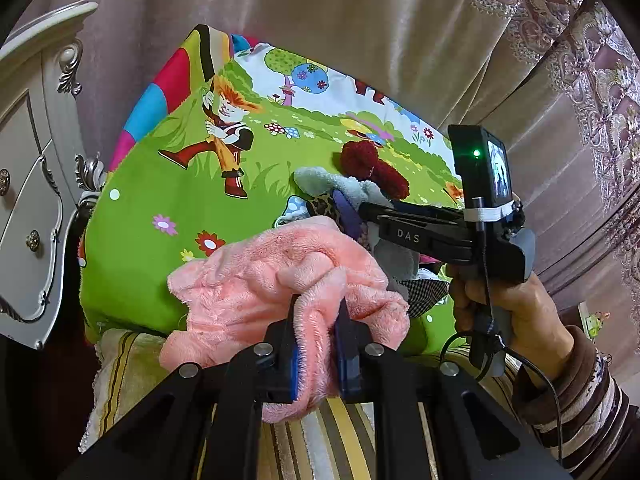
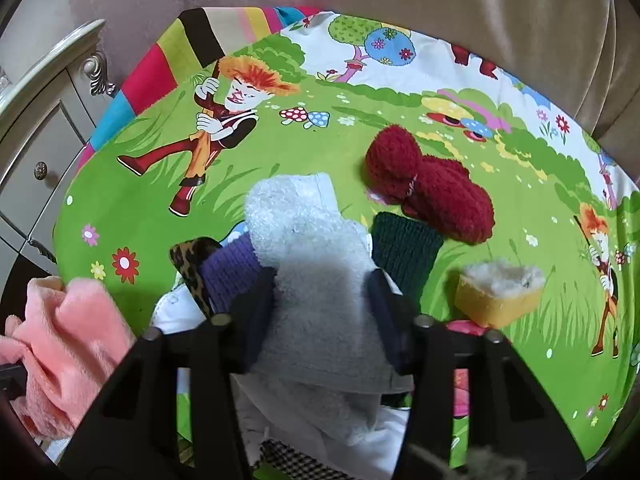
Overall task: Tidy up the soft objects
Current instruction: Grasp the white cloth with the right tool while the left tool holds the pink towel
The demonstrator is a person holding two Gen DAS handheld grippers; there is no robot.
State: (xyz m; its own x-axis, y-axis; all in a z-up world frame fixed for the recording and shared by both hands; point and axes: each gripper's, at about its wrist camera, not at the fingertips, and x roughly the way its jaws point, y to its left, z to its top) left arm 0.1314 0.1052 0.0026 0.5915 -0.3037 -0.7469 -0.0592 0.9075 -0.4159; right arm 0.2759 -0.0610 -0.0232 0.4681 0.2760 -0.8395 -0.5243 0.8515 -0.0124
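My left gripper [image 1: 318, 312] is shut on a fluffy pink cloth [image 1: 280, 276], bunched at the near edge of the cartoon-print blanket [image 1: 160, 184]; the cloth also shows in the right wrist view [image 2: 68, 336]. My right gripper [image 2: 324, 284] is shut on a grey-white fleecy cloth [image 2: 316, 280] lying on a pile of soft items. In the left wrist view the right gripper [image 1: 352, 208] reaches into that pile from the right. A dark red knitted piece [image 2: 432, 184] lies just beyond the pile.
The pile holds a purple knit [image 2: 228, 272], a leopard-print piece [image 2: 190, 264], a dark green knit [image 2: 404, 248] and a yellow fleece-lined item [image 2: 496, 292]. A white ornate cabinet [image 1: 32, 184] stands left. Curtains [image 1: 520, 60] hang behind. A striped cover [image 1: 320, 432] lies near.
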